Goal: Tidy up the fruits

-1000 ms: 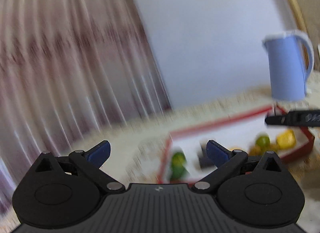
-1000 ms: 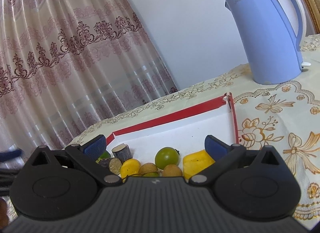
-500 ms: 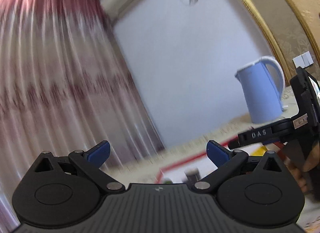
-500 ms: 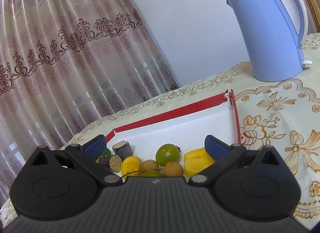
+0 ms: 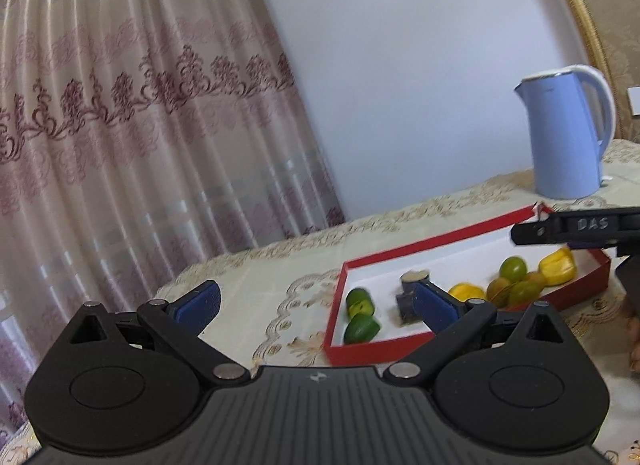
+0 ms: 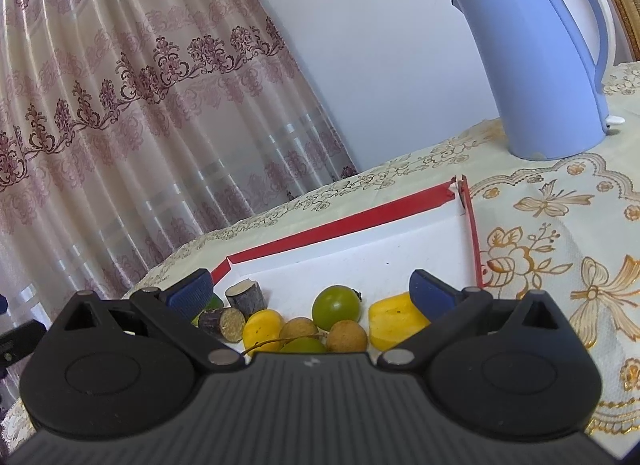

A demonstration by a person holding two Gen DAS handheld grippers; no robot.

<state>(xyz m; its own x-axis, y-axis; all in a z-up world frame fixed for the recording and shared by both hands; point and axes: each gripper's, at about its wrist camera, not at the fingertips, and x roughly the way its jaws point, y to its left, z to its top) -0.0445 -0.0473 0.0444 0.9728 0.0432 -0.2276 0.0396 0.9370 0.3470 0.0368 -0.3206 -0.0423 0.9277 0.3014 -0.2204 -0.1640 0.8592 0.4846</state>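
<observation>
Red-edged tray point(image 6: 344, 225) with the fruits point(image 6: 336, 307) sits at lower centre of the right view, on the worktop point(image 6: 560, 225). Right tongs point(image 6: 312, 289) and left tongs point(image 5: 316, 301) both stand apart, holding nothing.

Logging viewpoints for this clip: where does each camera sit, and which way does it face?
Left wrist: on the left claw, open, left of the red-rimmed white tray, facing across it; right claw enters right.
Right wrist: on the right claw, open, low over the fruit, facing the curtain.
Shared: tray, fruit, blue plastic kettle.
</observation>
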